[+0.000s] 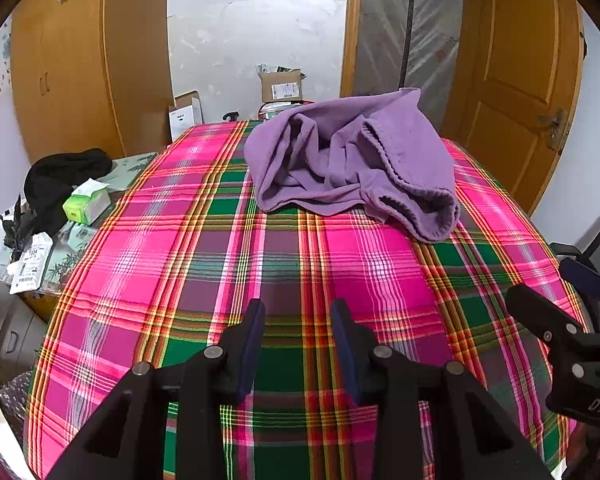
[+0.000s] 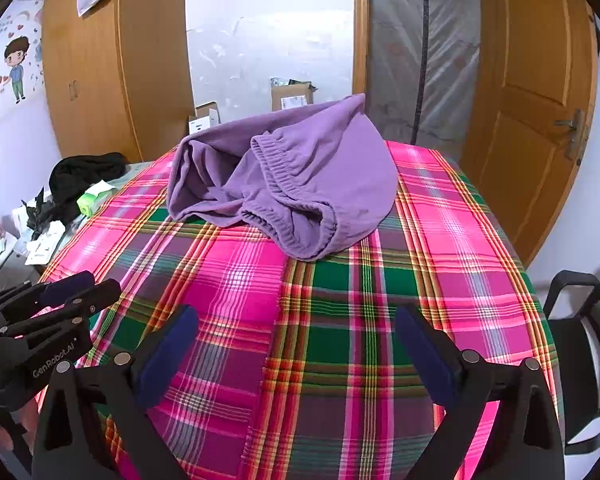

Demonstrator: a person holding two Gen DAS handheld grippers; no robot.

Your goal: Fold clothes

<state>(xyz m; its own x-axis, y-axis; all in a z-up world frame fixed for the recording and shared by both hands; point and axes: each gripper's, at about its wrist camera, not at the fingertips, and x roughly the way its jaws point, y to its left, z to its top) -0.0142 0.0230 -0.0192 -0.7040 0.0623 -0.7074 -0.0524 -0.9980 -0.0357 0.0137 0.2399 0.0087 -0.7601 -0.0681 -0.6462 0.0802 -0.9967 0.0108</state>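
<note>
A crumpled purple garment (image 1: 352,164) with an elastic waistband lies in a heap on the far half of the plaid-covered table (image 1: 204,264); it also shows in the right wrist view (image 2: 288,184). My left gripper (image 1: 299,308) hovers over the near part of the table, jaws partly open with a narrow gap, empty. My right gripper (image 2: 298,316) is wide open and empty, also over the near part, well short of the garment. Each gripper shows at the edge of the other's view: the right gripper (image 1: 556,292) and the left gripper (image 2: 88,284).
A side table at the left holds a black cloth (image 1: 60,176), a green tissue pack (image 1: 86,202) and papers. Cardboard boxes (image 1: 280,86) stand behind the table. A wooden wardrobe (image 1: 80,60) is at left, a door (image 1: 516,80) at right, a black chair (image 2: 584,344) by the table's right edge.
</note>
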